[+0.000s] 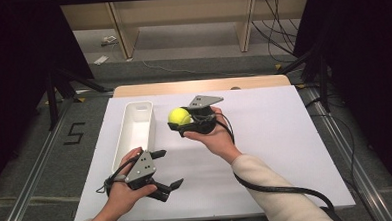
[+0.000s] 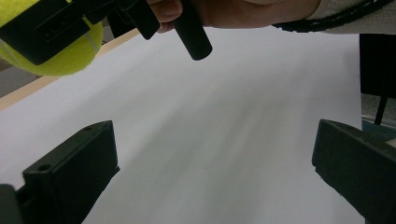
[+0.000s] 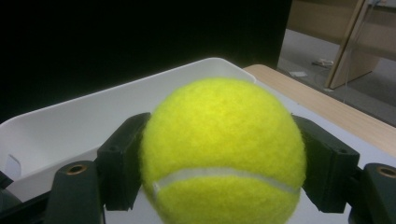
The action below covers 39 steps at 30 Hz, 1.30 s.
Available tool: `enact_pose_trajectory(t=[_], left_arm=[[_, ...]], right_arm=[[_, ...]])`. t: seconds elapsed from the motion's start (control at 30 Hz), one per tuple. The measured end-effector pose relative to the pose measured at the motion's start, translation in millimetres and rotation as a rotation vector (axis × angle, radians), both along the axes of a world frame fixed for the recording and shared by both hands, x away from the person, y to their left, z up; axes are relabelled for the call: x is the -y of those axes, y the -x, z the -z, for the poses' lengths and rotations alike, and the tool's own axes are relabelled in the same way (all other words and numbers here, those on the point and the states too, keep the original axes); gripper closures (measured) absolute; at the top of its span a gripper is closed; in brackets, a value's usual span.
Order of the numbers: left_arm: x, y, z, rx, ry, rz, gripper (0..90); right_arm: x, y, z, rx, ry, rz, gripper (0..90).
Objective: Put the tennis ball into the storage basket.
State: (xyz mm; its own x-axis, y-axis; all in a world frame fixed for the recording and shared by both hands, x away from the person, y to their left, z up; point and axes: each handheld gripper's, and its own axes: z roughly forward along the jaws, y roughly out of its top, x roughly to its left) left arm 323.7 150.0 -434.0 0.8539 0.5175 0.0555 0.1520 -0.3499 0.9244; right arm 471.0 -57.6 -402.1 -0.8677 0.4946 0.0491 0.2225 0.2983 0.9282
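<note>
High view: the right tool [image 1: 182, 125] grips a tennis ball [image 1: 178, 116] above the worktop [image 1: 285, 136], just beside a white bin [image 1: 134, 128] — the left tool [image 1: 165, 168] gapes wide. Right gripper view: the ball [image 3: 222, 149] sits clamped between both jaws — bin [image 3: 70, 126] behind.

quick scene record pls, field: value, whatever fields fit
held object: tennis ball, yellow
right gripper: shut on the tennis ball, raised beside the bin
left gripper: open, holding nothing, near the front of the table
bin: white, oblong, left part of the table, nothing visible inside
ball vs bin: just right of the bin's rim, not inside
table: white surface, wooden strip along the far edge
</note>
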Motion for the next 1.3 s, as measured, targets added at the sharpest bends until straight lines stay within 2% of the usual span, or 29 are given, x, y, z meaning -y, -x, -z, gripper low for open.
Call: enact_pose_trajectory(t=[0.27, 1.3], left_arm=[[-0.9, 0.2, -0.7, 0.003, 0.0, 0.0, 0.0], [-0.4, 0.2, 0.0, -0.002, -0.003, 0.002, 0.0]], right_arm=[[-9.9, -0.2, -2.0, 0.0, 0.001, -0.015, 26.9], [-22.9, -3.0, -6.7, 0.007, -0.002, -0.033, 26.9]])
